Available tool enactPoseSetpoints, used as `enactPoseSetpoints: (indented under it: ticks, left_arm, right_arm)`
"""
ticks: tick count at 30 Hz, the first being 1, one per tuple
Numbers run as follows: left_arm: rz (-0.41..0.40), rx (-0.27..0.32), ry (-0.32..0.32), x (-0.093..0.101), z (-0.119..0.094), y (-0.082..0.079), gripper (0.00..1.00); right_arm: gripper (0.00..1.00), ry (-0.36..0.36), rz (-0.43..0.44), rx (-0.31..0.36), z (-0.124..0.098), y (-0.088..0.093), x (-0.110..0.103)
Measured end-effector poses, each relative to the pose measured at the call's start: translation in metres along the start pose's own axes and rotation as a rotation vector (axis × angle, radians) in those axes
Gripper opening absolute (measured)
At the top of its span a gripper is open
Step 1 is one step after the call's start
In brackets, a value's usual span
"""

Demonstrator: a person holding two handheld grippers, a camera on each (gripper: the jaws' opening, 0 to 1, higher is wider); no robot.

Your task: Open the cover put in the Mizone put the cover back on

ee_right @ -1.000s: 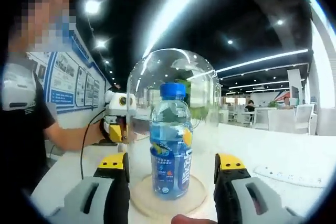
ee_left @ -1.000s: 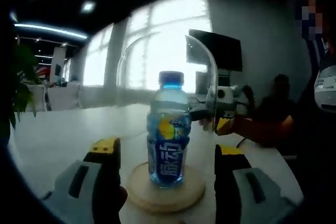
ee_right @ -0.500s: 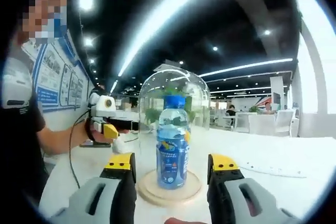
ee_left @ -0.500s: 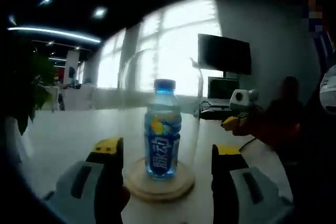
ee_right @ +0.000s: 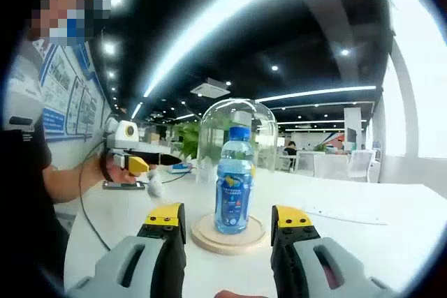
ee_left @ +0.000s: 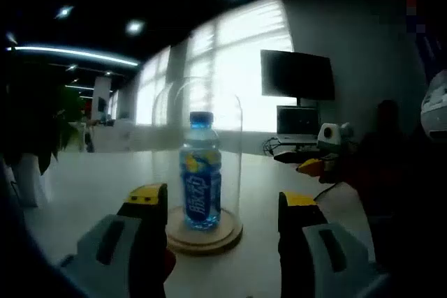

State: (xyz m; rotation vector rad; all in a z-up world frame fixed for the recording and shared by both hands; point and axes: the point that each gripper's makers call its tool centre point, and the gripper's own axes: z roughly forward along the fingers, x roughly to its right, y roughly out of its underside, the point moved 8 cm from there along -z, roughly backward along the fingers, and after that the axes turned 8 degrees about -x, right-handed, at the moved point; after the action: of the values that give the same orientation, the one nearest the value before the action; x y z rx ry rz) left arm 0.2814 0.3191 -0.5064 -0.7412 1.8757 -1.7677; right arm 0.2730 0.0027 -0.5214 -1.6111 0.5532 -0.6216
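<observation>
A blue Mizone bottle (ee_left: 199, 172) (ee_right: 233, 190) with a blue cap stands upright on a round wooden base (ee_left: 204, 236) (ee_right: 228, 235). A clear glass dome cover (ee_left: 198, 113) (ee_right: 235, 127) sits over the bottle, resting on the base. My left gripper (ee_left: 220, 204) is open, its jaws standing apart in front of the base, touching nothing. My right gripper (ee_right: 228, 215) is also open, nothing between its jaws. In the left gripper view the right gripper (ee_left: 314, 158) appears at the right; in the right gripper view the left gripper (ee_right: 129, 151) appears at the left, held in a person's hand.
Everything stands on a white table (ee_left: 84, 186) (ee_right: 349, 235). A person (ee_right: 28, 151) stands at the left of the right gripper view. A monitor (ee_left: 297, 75) and a laptop (ee_left: 297, 120) are behind; a green plant (ee_left: 42, 123) is at the left. A white strip (ee_right: 342, 215) lies on the table.
Both cameras have pulled back from the dome, so bottle and base look smaller. The dome, which the right gripper held tilted above the bottle a second ago, now rests on the base.
</observation>
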Motion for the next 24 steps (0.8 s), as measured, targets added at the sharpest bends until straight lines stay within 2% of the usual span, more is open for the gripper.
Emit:
enactPoseSetpoints:
  ticks: [5, 9, 14, 17, 20, 22, 24]
  left_arm:
    - [0.012, -0.007, -0.038, 0.009, -0.008, 0.009, 0.52]
    - [0.01, -0.024, -0.054, 0.011, -0.014, 0.016, 0.52]
    - [0.001, -0.018, -0.07, 0.012, -0.024, 0.023, 0.52]
    - [0.01, 0.001, -0.09, 0.012, -0.028, 0.027, 0.52]
    - [-0.05, 0.053, -0.086, 0.012, -0.031, 0.031, 0.51]
    - [-0.055, 0.047, -0.09, 0.012, -0.032, 0.037, 0.5]
    - [-0.031, 0.017, -0.115, 0.01, -0.033, 0.045, 0.5]
  right_arm:
    - [0.4, 0.046, 0.058, 0.011, -0.015, 0.013, -0.001]
    - [0.39, 0.078, 0.078, 0.014, -0.027, 0.018, -0.001]
    - [0.39, 0.105, 0.082, 0.007, -0.04, 0.024, -0.004]
    - [0.39, 0.114, 0.074, -0.003, -0.04, 0.033, -0.005]
    - [0.39, 0.114, 0.085, -0.004, -0.039, 0.043, -0.009]
    - [0.38, 0.11, 0.099, 0.009, -0.037, 0.046, -0.013]
    - [0.38, 0.112, 0.1, 0.012, -0.034, 0.049, -0.016]
